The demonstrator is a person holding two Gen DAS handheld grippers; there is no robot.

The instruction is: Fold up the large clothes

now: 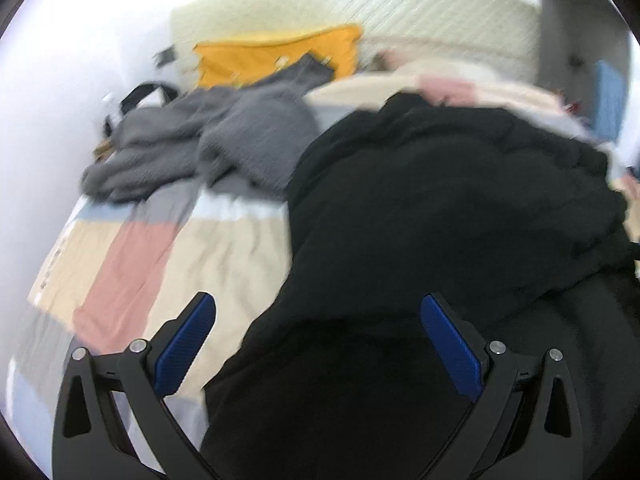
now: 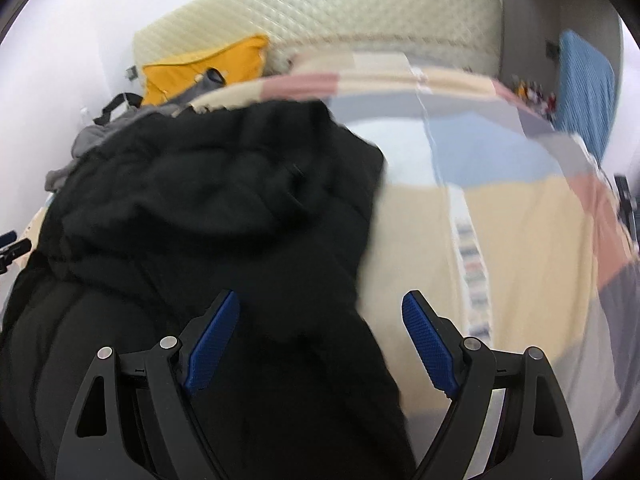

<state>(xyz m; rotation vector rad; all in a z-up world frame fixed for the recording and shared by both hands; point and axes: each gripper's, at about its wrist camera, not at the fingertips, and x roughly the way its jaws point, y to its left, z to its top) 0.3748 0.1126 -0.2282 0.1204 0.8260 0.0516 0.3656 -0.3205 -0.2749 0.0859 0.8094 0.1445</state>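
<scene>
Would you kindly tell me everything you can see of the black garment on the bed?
The black garment is large, bulky and matte, seemingly soft, thick fabric, though blur hides details. It lies unfolded in a rumpled heap on the patchwork bedspread, bunched higher toward the headboard and flatter nearer the cameras. A grey garment lies at its left edge. Both the left tool and right tool are open above it, gripping nothing.

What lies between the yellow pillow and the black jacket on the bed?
In the left wrist view, a crumpled grey garment lies between the yellow pillow and the black jacket, on the patchwork bedcover.
</scene>
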